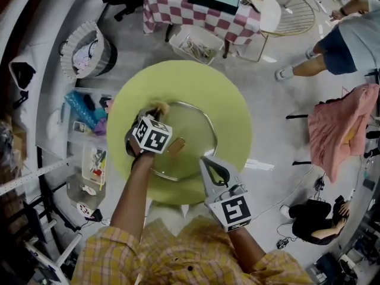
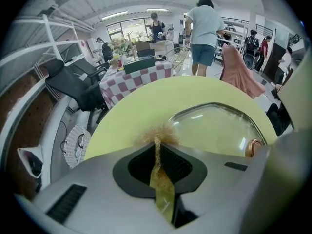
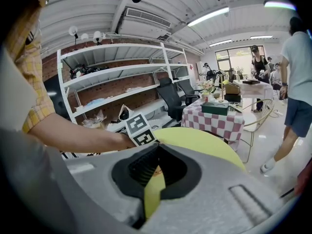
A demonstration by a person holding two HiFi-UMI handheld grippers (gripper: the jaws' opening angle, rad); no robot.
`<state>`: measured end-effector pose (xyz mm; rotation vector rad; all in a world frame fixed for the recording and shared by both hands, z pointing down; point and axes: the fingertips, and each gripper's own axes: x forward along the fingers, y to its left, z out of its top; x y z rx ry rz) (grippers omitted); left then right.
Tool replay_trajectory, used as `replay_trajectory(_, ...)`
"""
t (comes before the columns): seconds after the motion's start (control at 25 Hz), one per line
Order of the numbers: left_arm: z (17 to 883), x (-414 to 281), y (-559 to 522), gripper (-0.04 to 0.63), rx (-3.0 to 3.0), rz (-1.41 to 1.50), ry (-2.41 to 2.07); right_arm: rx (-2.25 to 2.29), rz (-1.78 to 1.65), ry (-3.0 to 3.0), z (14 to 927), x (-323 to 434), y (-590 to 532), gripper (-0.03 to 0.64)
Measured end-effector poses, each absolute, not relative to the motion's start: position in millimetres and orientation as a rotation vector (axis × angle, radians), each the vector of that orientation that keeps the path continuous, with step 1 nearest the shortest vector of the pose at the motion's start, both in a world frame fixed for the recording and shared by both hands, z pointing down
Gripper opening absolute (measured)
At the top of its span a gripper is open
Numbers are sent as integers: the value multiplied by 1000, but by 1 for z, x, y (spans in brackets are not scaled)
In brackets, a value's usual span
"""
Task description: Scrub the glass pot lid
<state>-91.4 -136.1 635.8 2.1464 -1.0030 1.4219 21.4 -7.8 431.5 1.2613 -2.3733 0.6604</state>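
One scrubber (image 2: 157, 133) is pinched by the left gripper (image 2: 158, 152) at the far-left rim of the lid (image 1: 191, 129), which is laid to its right on the table (image 1: 233, 103); the right gripper (image 3: 155, 165) is pressed together, empty, at the near-right rim.

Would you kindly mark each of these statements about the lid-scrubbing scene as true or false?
1. The glass pot lid lies on a yellow-green round table. True.
2. The right gripper holds the scrubber. False: the left gripper has its jaws shut on the golden scrubber, whose tuft sticks out past the tips.
3. The lid's knob is copper-coloured. True.
4. The checked tablecloth beyond the round table is blue and white. False: its checks are pink-red and white.
5. The scrubber is at the middle of the lid, on the knob. False: it is at the lid's edge, away from the knob.
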Motion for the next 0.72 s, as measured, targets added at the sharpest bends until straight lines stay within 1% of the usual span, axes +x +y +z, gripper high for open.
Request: replay_trajectory(0.72,633,-41,-132,34,2225,1496,-874,1293,659,-2387,434,36,-5,-3)
